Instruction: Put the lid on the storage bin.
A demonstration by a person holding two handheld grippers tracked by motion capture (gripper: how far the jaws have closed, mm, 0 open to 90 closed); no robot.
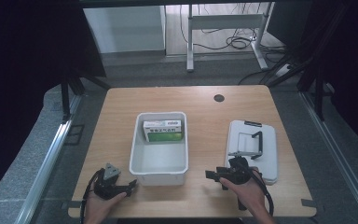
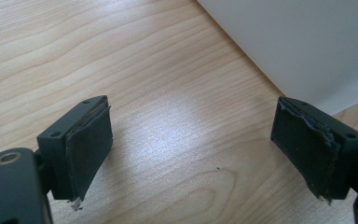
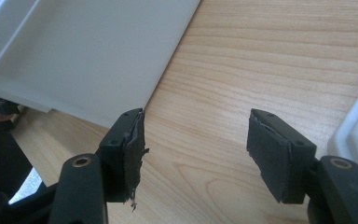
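White rectangular plastic bin point(image 1: 159, 161) mid-table point(image 1: 200, 100), green-and-white box point(image 1: 163, 130) inside at far end; grey flat lid point(image 1: 265, 144) lies right, likely for closing. Left gripper point(image 2: 191, 140): jaws spread, empty, beside bin wall. Right gripper point(image 3: 196, 149): jaws apart, empty, between bin and lid.

one wooden table point(image 1: 200, 105), one white plastic bin point(image 1: 159, 164), one green-and-white box point(image 1: 162, 131) in it, one white lid point(image 1: 266, 142), two grippers, left gripper point(image 1: 131, 185) and right gripper point(image 1: 209, 175)
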